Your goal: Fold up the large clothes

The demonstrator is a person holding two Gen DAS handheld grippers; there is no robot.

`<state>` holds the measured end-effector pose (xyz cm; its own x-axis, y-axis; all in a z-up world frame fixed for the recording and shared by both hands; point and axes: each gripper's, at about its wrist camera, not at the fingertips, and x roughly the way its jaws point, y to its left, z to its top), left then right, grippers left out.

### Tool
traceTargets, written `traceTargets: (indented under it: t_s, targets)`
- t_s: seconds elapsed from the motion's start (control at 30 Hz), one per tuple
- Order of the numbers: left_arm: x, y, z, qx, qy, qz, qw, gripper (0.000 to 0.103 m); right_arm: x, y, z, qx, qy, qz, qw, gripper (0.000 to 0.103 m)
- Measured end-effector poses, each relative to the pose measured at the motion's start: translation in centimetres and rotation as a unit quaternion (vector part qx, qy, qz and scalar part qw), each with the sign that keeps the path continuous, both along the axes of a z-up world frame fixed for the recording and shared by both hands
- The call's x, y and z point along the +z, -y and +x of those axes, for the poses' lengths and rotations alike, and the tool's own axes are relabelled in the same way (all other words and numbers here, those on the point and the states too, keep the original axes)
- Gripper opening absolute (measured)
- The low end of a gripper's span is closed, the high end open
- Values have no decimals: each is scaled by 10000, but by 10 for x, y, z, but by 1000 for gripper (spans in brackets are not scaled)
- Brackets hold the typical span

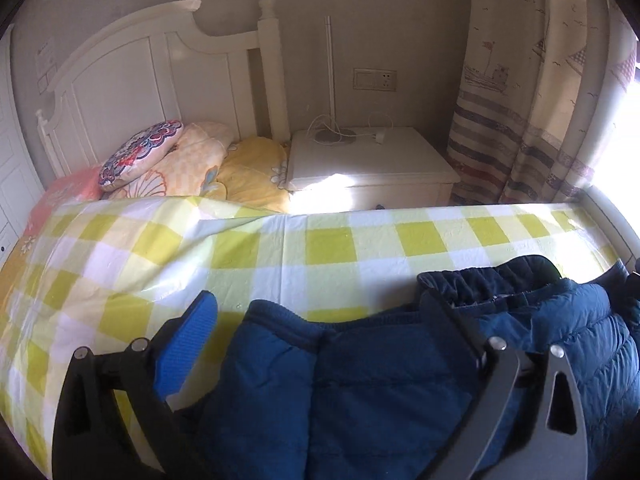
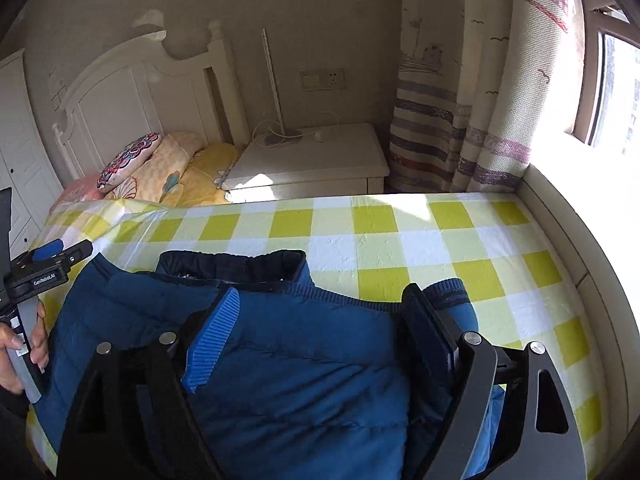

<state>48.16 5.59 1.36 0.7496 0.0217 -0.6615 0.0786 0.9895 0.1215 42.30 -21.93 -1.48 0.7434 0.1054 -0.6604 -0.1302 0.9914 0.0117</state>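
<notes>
A dark blue padded jacket lies on the bed's yellow-and-white checked sheet, its darker collar toward the far side. My left gripper is open, its jaws wide apart over the jacket's left edge. In the right wrist view the jacket fills the lower middle, with the collar at the top. My right gripper is open above the jacket's right part; a ribbed cuff lies by its right finger. The left gripper shows at the left edge, held by a hand.
A white headboard and pillows are at the far left. A white nightstand with a lamp stands behind the bed. Striped curtains and a window are at the right. The bed's right edge meets a ledge.
</notes>
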Motion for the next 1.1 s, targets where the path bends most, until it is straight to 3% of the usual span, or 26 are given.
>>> traceTargets:
  t_s: [0.07, 0.1, 0.13, 0.2, 0.4, 0.5, 0.57, 0.63, 0.67, 0.7, 0.73, 0.97, 1.1]
  targets:
    - [-20, 41, 4, -250, -95, 592, 9979, 100, -24, -31, 10, 190, -167, -675, 9974, 86]
    - [-33, 54, 7, -317, -231, 788, 9961, 100, -46, -39, 19, 234, -510, -921, 9942, 86]
    - [-52, 63, 12, -334, -457, 943, 9939, 101, -63, -39, 26, 284, -830, -849, 9925, 86]
    - [-71, 58, 22, -291, -724, 827, 9935, 101, -67, -27, 31, 195, -917, -564, 9940, 87]
    - [-68, 46, 20, -289, -772, 555, 9950, 101, -59, -19, 21, 203, -837, -554, 9947, 88]
    - [-46, 34, 9, -225, -416, 849, 9953, 101, -39, 12, 9, -197, -421, -746, 9961, 89]
    - [-40, 16, 8, -59, -215, 1120, 9935, 101, -41, 47, 11, -583, -524, -659, 9947, 91]
    - [-55, -5, 19, 76, -522, 1153, 9919, 101, -64, 81, 19, -933, -828, -514, 9909, 94]
    - [-67, -16, 25, 52, -766, 911, 9929, 101, -74, 97, 20, -952, -918, -29, 9912, 99]
    - [-74, -29, 31, 24, -1016, 394, 9940, 101, -79, 109, 20, -1006, -944, 407, 9896, 99]
    - [-76, -38, 35, 74, -1130, 48, 9936, 101, -82, 115, 20, -1092, -970, 558, 9877, 99]
    - [-84, -57, 39, 147, -1317, -589, 9894, 101, -89, 117, 21, -1044, -1048, 827, 9855, 99]
    - [-90, -76, 44, 165, -1458, -1340, 9801, 101, -92, 120, 23, -1014, -1105, 989, 9837, 99]
